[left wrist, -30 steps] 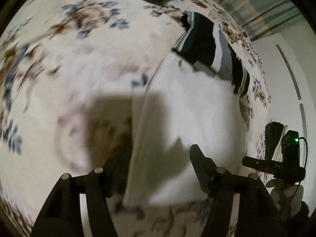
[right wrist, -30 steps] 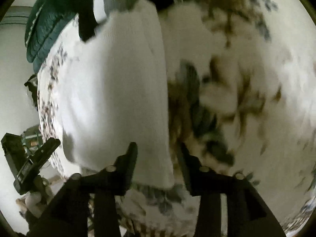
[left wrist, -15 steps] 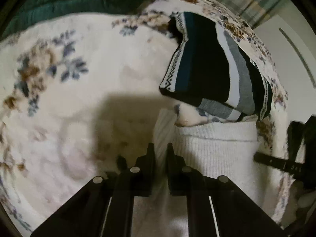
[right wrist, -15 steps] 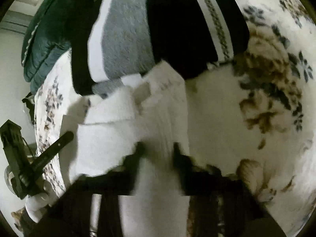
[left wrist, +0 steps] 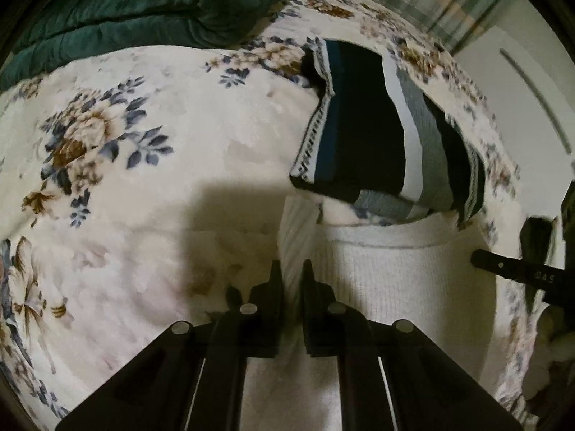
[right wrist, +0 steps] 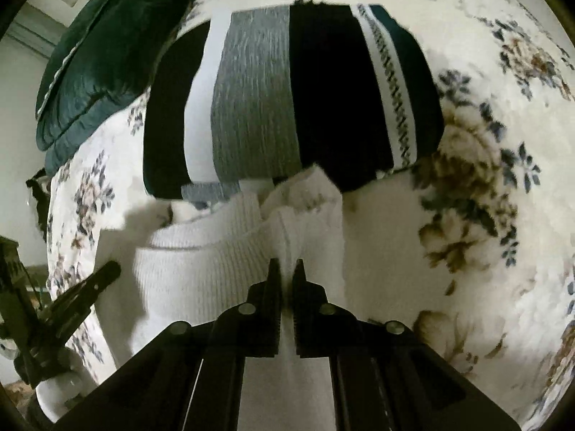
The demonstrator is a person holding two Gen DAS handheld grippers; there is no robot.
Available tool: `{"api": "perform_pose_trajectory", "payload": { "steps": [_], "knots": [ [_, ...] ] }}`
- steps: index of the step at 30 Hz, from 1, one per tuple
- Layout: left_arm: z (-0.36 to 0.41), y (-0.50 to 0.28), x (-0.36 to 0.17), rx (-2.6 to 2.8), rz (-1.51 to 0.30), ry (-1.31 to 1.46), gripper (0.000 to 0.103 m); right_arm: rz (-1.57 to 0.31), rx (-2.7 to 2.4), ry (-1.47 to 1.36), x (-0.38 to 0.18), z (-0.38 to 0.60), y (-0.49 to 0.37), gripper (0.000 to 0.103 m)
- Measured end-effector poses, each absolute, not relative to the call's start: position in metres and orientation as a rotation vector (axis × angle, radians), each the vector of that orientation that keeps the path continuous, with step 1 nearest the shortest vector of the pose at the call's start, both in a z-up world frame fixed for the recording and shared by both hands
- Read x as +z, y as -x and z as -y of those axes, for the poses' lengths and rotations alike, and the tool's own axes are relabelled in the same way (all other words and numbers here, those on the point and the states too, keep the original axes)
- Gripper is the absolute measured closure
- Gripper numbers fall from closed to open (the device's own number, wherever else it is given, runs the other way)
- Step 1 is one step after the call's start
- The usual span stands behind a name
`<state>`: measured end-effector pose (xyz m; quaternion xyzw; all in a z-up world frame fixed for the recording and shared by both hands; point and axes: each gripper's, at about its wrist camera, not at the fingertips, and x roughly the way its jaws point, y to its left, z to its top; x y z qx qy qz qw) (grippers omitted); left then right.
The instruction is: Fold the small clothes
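White ribbed knit garment [left wrist: 395, 280] lay on the floral bed cover [left wrist: 143, 165], its far edge just short of a folded striped piece [left wrist: 363, 136]. Your left claw [left wrist: 291, 276] pinched the garment's left edge, jaws nearly together on the cloth. Your right claw [right wrist: 286, 273] gripped a bunched ridge of the same knit [right wrist: 201, 273]. A dark green quilt [left wrist: 143, 10] sat beyond.

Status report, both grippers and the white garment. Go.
Left gripper shut on white knit garment. Right gripper shut on its other edge. Folded striped garment lies just beyond on floral blanket, touching the white one's far edge.
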<state>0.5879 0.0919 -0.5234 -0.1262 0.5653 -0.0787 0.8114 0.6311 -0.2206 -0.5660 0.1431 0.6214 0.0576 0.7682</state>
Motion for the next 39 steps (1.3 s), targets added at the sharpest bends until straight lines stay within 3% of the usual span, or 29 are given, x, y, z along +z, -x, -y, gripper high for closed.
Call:
{"api": "perform_pose_trajectory", "payload": {
  "steps": [4,11,14,15,16,17,18,19,21,22,28,35,37,38,39],
  "knots": [
    [-0.121,-0.602,-0.535,-0.152,-1.227,0.385,0.097,-1.299,0.087,-0.31,-0.553,0.226,-0.643,0.099],
    [-0.129,-0.613,-0.578,-0.194,-1.345,0.44,0.097,-1.416,0.074,-0.272,-0.603,0.217,-0.665,0.099],
    [-0.131,-0.609,-0.574,-0.255,-1.357,0.498,0.093,-1.445,0.125,-0.276,-0.606,0.215,-0.665,0.096],
    [-0.135,-0.607,-0.572,-0.276,-1.367,0.545,0.083,-1.451,0.138,-0.296,-0.605,0.218,-0.664,0.094],
    [-0.14,-0.604,-0.571,-0.283,-1.371,0.575,0.076,-1.466,0.151,-0.327,-0.604,0.224,-0.663,0.082],
    [-0.148,-0.598,-0.567,-0.309,-1.356,0.628,0.063,-1.479,0.158,-0.363,-0.602,0.231,-0.66,0.074],
    [-0.154,-0.591,-0.563,-0.324,-1.339,0.668,0.052,-1.479,0.159,-0.393,-0.599,0.237,-0.657,0.058],
    [-0.16,-0.584,-0.56,-0.326,-1.325,0.698,0.049,-1.47,0.167,-0.447,-0.595,0.249,-0.649,0.043],
    [-0.171,-0.563,-0.557,-0.35,-1.306,0.752,0.045,-1.465,0.199,-0.539,-0.592,0.267,-0.633,0.025],
    [-0.173,-0.556,-0.558,-0.354,-1.311,0.758,0.045,-1.466,0.219,-0.596,-0.594,0.276,-0.621,0.021],
    [-0.16,-0.524,-0.601,-0.418,-1.411,0.865,0.044,-1.561,0.352,-0.783,-0.643,0.286,-0.568,0.018],
    [-0.139,-0.537,-0.623,-0.456,-1.382,0.99,0.039,-1.612,0.556,-0.966,-0.698,0.252,-0.562,0.015],
    [-0.137,-0.537,-0.619,-0.447,-1.361,0.983,0.046,-1.603,0.559,-0.977,-0.701,0.248,-0.564,0.019],
    [-0.135,-0.538,-0.611,-0.442,-1.343,0.955,0.07,-1.599,0.553,-0.977,-0.7,0.248,-0.563,0.026],
    [-0.135,-0.537,-0.603,-0.434,-1.328,0.931,0.072,-1.586,0.551,-0.974,-0.698,0.246,-0.563,0.043]
  ]
}}
